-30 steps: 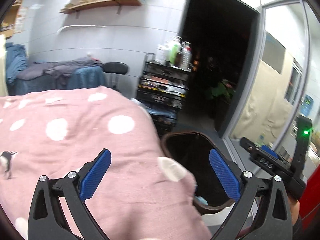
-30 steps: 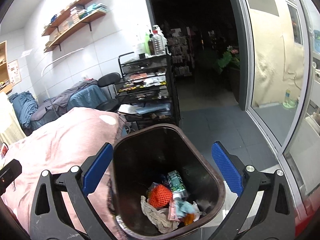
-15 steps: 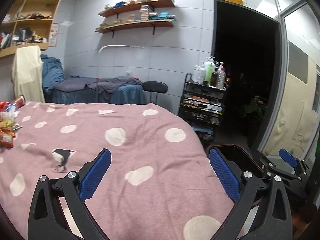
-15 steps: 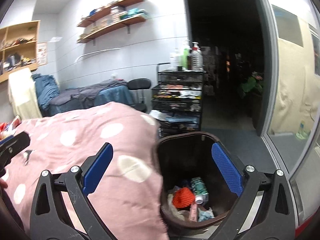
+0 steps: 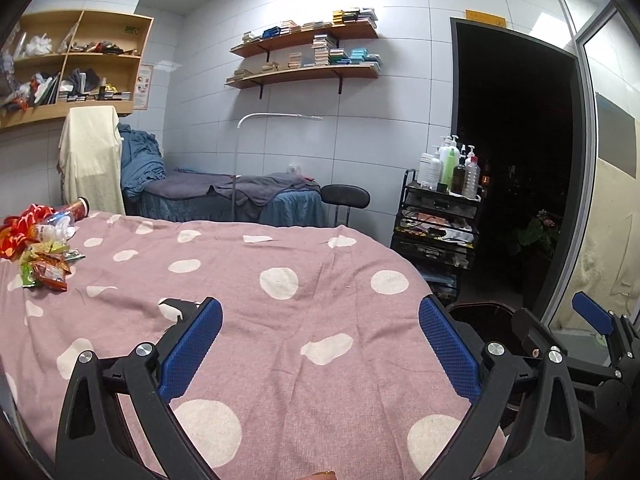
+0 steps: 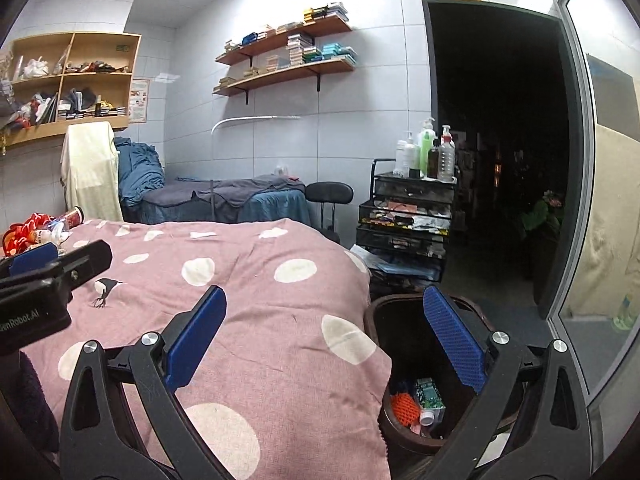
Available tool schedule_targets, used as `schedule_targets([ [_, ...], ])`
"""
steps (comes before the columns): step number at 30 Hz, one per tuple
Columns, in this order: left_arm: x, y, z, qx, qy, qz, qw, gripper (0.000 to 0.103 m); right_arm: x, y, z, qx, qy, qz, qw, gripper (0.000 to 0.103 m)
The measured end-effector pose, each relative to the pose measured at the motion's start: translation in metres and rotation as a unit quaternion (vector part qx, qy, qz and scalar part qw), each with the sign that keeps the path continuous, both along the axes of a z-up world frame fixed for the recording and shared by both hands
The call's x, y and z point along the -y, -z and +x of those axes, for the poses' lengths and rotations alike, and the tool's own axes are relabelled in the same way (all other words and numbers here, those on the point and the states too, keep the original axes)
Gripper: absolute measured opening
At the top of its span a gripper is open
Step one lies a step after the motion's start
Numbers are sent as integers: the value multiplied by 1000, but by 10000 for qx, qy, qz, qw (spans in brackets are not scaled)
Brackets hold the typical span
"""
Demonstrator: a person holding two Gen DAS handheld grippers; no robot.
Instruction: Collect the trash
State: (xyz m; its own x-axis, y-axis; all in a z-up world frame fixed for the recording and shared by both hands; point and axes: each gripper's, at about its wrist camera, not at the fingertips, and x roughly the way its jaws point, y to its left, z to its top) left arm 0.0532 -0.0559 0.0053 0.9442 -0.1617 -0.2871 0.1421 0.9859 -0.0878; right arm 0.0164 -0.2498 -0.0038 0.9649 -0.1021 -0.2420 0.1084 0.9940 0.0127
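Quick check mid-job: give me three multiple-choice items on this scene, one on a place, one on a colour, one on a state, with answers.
1. Where is the trash pile?
A. Far left of the bed
B. On the stool
C. On the cart

2. What colour is the blanket?
A. Green with stripes
B. Pink with white dots
C. Plain grey

3. How are both grippers?
A. Open, empty
B. Shut on wrappers
C. Shut on the bin

Answers:
1 A: the wrappers lie at the bed's far left edge.
2 B: white dots on pink.
3 A: left gripper and right gripper have spread fingers with nothing between.
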Motion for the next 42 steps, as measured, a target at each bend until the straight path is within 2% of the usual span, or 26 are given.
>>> schedule_targets([
  [6,-9,-3,-4,85,-124,-91,9998,98,0,-5,-3,35,-38,108,9999,98],
  [17,-8,-4,-6,108,-71,-146,9998,98,2,-7,-4,29,-73,138,9999,98],
  [42,-7,-3,-8,105,-42,-87,9999,98,3,-6,-2,-9,-66,227,9997,98],
])
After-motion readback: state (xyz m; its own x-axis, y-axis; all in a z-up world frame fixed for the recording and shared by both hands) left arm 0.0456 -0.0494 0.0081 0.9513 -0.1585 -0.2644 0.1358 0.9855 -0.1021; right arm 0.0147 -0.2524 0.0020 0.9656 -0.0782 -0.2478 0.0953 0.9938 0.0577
